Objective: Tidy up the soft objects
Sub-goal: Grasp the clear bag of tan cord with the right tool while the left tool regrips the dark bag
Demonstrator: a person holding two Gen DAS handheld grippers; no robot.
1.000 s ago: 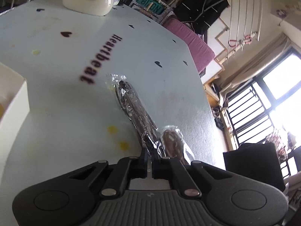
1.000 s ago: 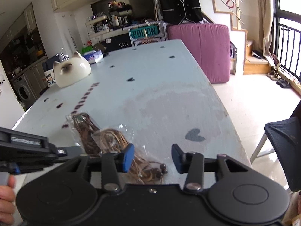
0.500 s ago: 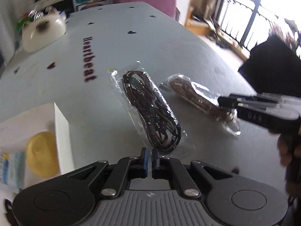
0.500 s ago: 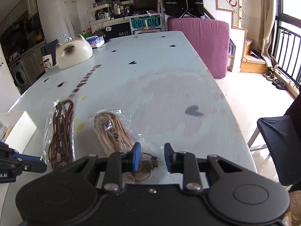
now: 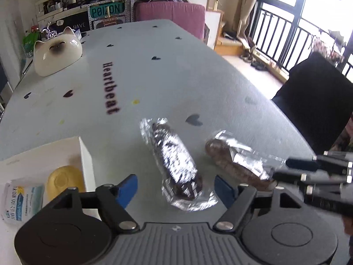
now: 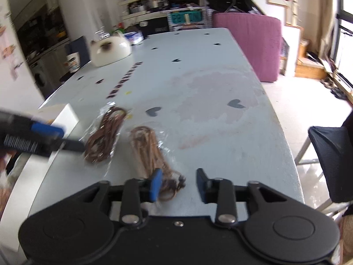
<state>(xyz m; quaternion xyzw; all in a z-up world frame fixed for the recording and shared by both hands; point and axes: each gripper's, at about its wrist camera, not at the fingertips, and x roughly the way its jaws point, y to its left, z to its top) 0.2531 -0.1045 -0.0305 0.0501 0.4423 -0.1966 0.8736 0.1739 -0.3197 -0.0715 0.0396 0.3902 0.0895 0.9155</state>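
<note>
My left claw (image 5: 175,186), fingers apart, sits nearest the dark cord bag (image 5: 175,160), whose length points straight ahead; right claw (image 6: 178,184) gapes too.

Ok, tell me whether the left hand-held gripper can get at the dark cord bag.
Probably yes: the left hand-held gripper is open, the dark cord bag lies right between its fingers, nothing blocking.

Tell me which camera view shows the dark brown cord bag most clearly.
The right wrist view: the dark brown cord bag lies flat, its coils readable. In the left wrist view, glare whitens the plastic, hiding most of the cord, though it sits between the open left gripper fingers.
</note>
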